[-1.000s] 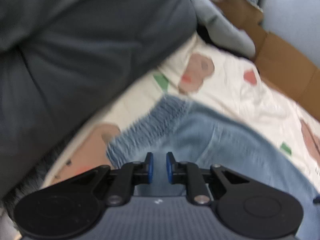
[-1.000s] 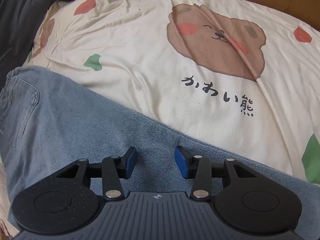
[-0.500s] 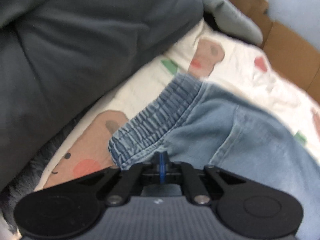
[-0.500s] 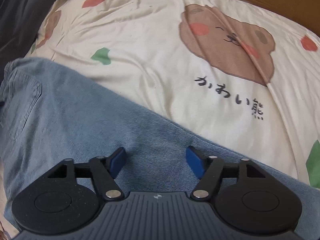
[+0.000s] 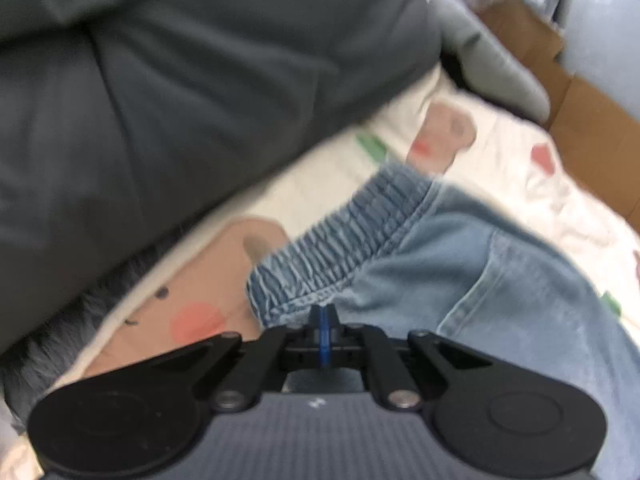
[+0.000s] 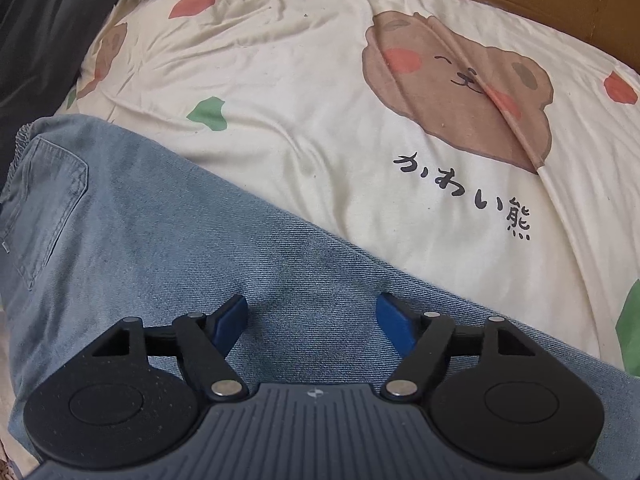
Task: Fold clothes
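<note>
Light blue jeans [image 6: 168, 248] lie spread flat across the bed, elastic waistband [image 5: 340, 240] gathered and slightly lifted (a back pocket [image 6: 44, 208] faces up near it).

Left wrist view blurred, glare top right; right wrist view sharp, evenly lit.

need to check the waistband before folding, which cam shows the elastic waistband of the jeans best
The left wrist view: the gathered elastic waistband lies just ahead of the shut left tongs, though slightly blurred. The right wrist view shows only a sliver of it at the left edge, beside the back pocket.
</note>
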`<state>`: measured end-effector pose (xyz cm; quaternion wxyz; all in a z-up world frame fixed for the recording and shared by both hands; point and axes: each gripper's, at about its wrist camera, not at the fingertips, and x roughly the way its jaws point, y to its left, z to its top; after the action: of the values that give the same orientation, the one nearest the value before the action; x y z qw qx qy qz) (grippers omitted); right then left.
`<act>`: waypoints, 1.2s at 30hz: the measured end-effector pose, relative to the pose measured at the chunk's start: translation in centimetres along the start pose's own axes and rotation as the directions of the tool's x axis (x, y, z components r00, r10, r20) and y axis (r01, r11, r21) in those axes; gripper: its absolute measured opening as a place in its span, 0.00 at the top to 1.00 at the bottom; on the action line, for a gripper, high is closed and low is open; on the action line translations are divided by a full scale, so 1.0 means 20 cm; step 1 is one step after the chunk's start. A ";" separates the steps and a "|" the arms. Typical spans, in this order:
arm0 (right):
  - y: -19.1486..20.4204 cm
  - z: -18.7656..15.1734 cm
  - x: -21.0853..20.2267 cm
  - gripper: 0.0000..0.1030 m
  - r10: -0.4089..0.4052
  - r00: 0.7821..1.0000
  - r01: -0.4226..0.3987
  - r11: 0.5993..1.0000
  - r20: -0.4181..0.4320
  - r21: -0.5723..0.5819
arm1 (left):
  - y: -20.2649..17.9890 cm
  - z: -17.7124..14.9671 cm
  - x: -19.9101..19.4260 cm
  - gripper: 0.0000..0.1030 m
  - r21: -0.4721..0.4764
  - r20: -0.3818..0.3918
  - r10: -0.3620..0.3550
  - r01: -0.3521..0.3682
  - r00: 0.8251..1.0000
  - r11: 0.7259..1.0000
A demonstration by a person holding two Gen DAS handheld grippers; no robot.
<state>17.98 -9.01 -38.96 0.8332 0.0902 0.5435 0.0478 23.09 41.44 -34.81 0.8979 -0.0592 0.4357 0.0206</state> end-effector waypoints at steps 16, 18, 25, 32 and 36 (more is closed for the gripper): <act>-0.17 0.17 -0.10 0.40 0.020 0.981 -0.044 0.991 -0.193 -0.123 | -0.18 0.07 -0.22 0.74 -0.083 0.030 0.007 -0.005 1.000 0.997; -0.21 0.18 -0.13 0.40 0.026 0.978 -0.055 0.989 -0.209 -0.134 | -0.23 0.08 -0.23 0.73 -0.073 0.025 -0.020 0.022 0.999 0.997; -0.36 0.20 -0.33 0.44 0.019 0.975 -0.062 0.979 -0.220 -0.192 | -0.43 0.00 -0.25 0.59 0.020 -0.022 -0.102 0.103 0.995 0.994; -0.68 0.22 -0.63 0.52 -0.021 0.989 0.001 0.991 -0.146 -0.134 | -0.55 -0.08 -0.27 0.36 0.063 -0.106 -0.170 0.177 0.980 0.982; -0.91 0.15 -0.80 0.49 -0.073 0.993 0.066 0.995 -0.094 -0.068 | -0.59 -0.11 -0.28 0.31 0.070 -0.140 -0.167 0.178 0.976 0.982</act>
<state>13.87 -29.98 -27.19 0.8096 0.0416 0.5840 0.0407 19.02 29.54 -30.68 0.8668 -0.0611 0.4885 -0.0793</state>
